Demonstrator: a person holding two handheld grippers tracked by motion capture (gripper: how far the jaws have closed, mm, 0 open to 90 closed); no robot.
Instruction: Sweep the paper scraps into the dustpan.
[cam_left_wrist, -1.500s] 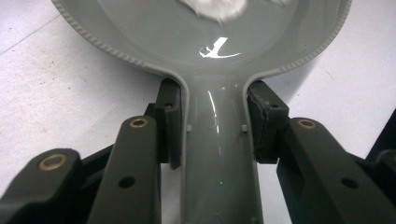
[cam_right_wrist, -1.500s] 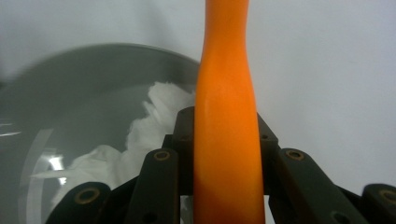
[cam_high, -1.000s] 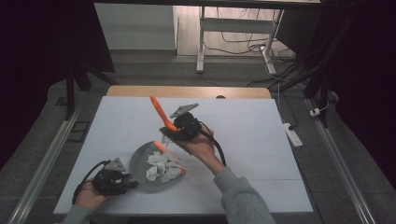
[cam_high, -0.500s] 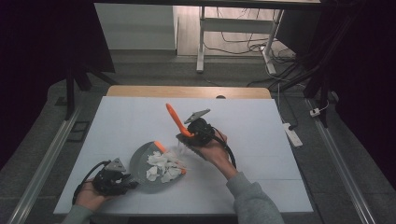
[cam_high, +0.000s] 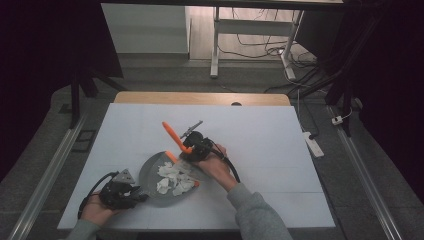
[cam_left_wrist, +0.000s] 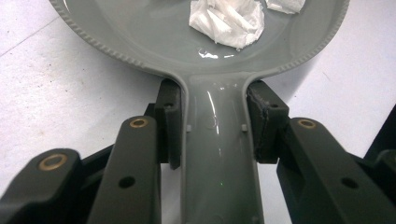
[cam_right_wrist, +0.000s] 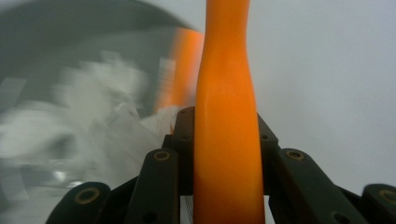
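A grey dustpan (cam_high: 149, 175) lies at the front left of the white table, with several white paper scraps (cam_high: 172, 180) in it. An orange lip (cam_high: 170, 155) runs along its open edge. My left gripper (cam_high: 136, 196) is shut on the pan's handle (cam_left_wrist: 217, 154), and both pads (cam_left_wrist: 169, 112) press its sides. My right gripper (cam_high: 187, 149) is shut on a long orange tool handle (cam_high: 171, 133) that slants up and to the left. It hovers at the pan's open edge. The tool's lower end is hidden under the hand. The right gripper view shows that handle (cam_right_wrist: 226, 116) beside the blurred scraps (cam_right_wrist: 84, 107).
The white table (cam_high: 270, 150) reaches to a wooden strip (cam_high: 200, 98) along its far edge. A white power strip (cam_high: 313, 144) lies past the right edge. Desk legs and cables stand on the floor beyond.
My right gripper has come down and to the left with the orange handle, closer to the pan's open edge. The left gripper and the pan have stayed put.
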